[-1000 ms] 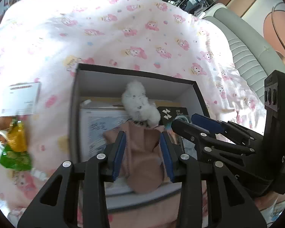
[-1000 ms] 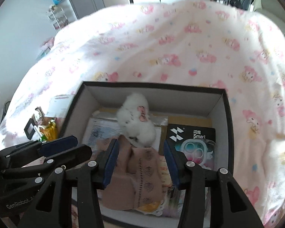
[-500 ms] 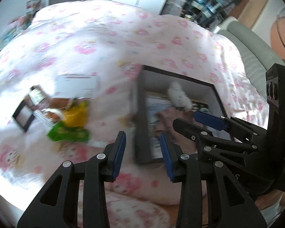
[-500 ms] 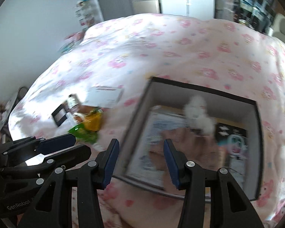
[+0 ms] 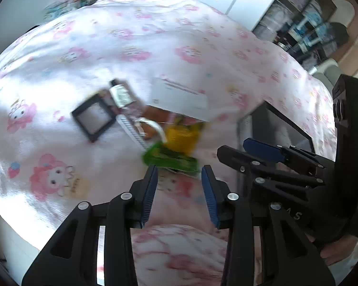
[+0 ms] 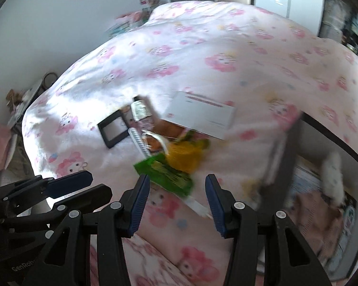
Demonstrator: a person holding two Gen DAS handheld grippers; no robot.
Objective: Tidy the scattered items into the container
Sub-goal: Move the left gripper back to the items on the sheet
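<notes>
Left gripper jaws are opening, nothing between them; right gripper stands open, empty. Green packet lies just beyond both fingertips; box sits right of them. "GenRob" is legible on the left gripper's body; packet print is blurred.

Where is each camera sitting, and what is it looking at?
Left wrist: sits on the left gripper, looks down at the bed's clutter; its opening, empty jaws, the right gripper and a bit of hand show.
Right wrist: sits on the right gripper, looks down at the clutter and box; its empty jaws and the left gripper show.
Both see the green packet, yellow packet and white card.
</notes>
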